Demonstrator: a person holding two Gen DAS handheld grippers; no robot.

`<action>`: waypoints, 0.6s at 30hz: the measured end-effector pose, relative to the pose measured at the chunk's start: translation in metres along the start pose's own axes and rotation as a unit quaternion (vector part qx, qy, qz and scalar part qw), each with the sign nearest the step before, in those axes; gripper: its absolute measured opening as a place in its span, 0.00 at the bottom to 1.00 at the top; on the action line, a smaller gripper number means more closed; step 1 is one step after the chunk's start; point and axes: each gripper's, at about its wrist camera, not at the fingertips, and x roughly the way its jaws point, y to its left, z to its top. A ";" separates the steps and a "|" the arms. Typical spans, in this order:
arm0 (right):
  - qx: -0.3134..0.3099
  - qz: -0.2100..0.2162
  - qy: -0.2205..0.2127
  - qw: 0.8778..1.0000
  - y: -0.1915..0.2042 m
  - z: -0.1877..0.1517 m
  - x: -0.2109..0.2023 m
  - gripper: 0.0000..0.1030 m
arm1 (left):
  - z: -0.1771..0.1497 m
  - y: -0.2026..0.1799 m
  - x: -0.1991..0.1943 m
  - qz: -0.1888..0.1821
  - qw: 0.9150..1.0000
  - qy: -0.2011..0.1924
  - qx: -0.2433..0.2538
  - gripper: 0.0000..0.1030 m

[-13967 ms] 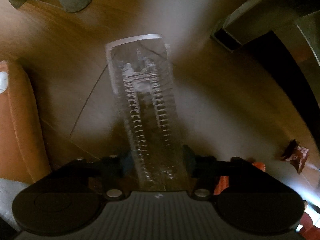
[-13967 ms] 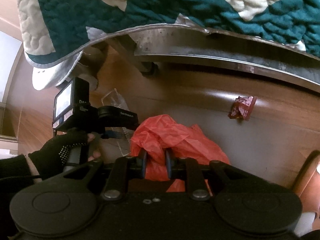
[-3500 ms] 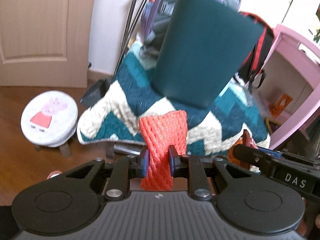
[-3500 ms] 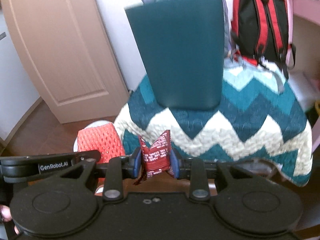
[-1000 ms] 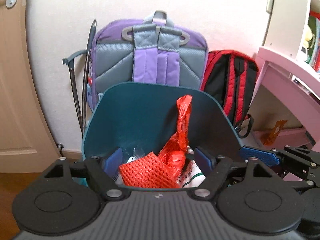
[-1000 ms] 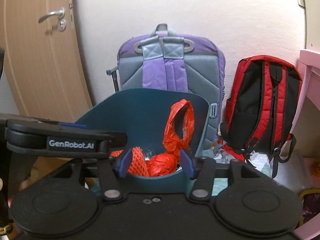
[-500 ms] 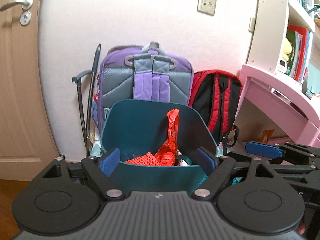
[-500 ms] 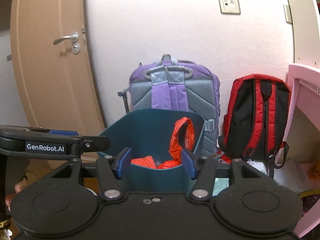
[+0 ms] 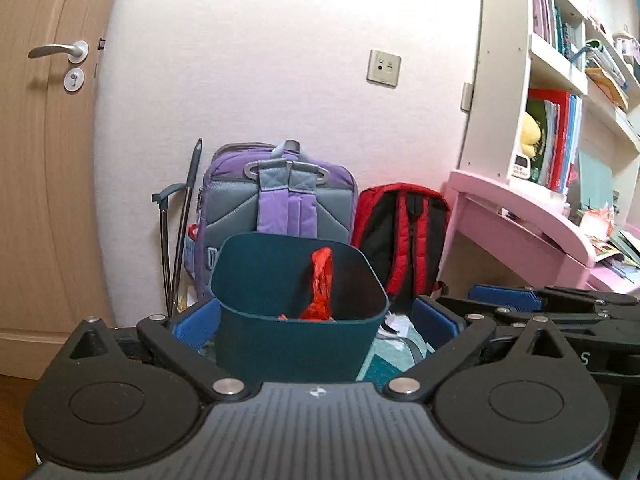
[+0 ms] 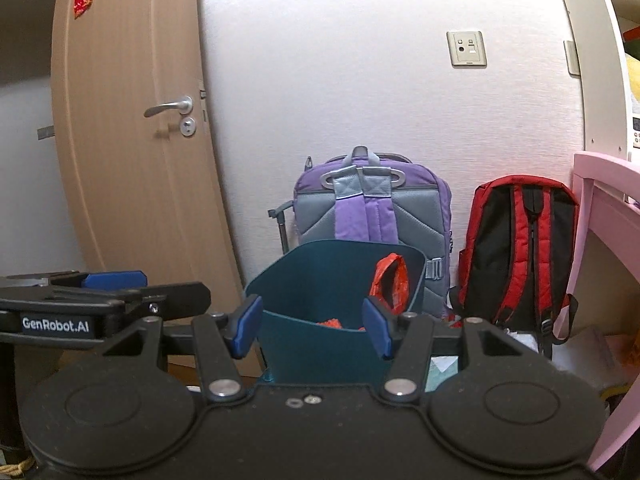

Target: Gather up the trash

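A dark teal bin (image 9: 296, 352) stands in front of both grippers, also in the right wrist view (image 10: 320, 356). A red plastic bag (image 9: 320, 284) sticks up inside it (image 10: 390, 284), with red scraps (image 10: 332, 323) low by the rim. My left gripper (image 9: 316, 320) is short of the bin, its jaws opening wide with nothing between the pads. The right gripper (image 10: 312, 326) is open and empty too, level with the bin's rim. Each gripper shows in the other's view: the right one's pad (image 9: 508, 298), the left one's pad (image 10: 112, 280).
Behind the bin, a purple backpack (image 9: 280, 204) and a red-black backpack (image 9: 404, 236) lean on the white wall. A wooden door (image 10: 132, 160) is at the left. A pink desk (image 9: 520, 232) with a bookshelf (image 9: 560, 140) is at the right. A teal quilt (image 9: 396, 356) lies under the bin.
Both grippers have drawn back and risen, so the bin looks smaller and lower. The left jaws have spread wider. The red mesh and wrapper held earlier are out of the jaws.
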 end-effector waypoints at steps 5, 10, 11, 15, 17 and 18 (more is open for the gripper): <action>0.013 -0.002 -0.007 1.000 0.003 -0.006 -0.015 0.53 | -0.007 -0.005 -0.008 0.025 0.999 0.027 0.001 1.00; 0.013 -0.001 -0.009 1.000 0.005 -0.008 -0.026 0.53 | -0.012 -0.006 -0.017 0.033 0.999 0.027 0.010 1.00; 0.012 0.000 -0.009 1.000 0.006 -0.009 -0.027 0.53 | -0.012 -0.007 -0.018 0.032 0.999 0.026 0.011 1.00; 0.009 -0.003 -0.009 1.000 0.007 -0.010 -0.031 0.53 | -0.012 -0.007 -0.026 0.026 0.999 0.019 0.004 1.00; 0.009 -0.002 -0.009 1.000 0.007 -0.009 -0.031 0.53 | -0.011 -0.008 -0.029 0.024 1.000 0.016 0.005 1.00; 0.009 -0.002 -0.009 1.000 0.007 -0.009 -0.031 0.53 | -0.011 -0.009 -0.030 0.024 1.000 0.015 0.007 1.00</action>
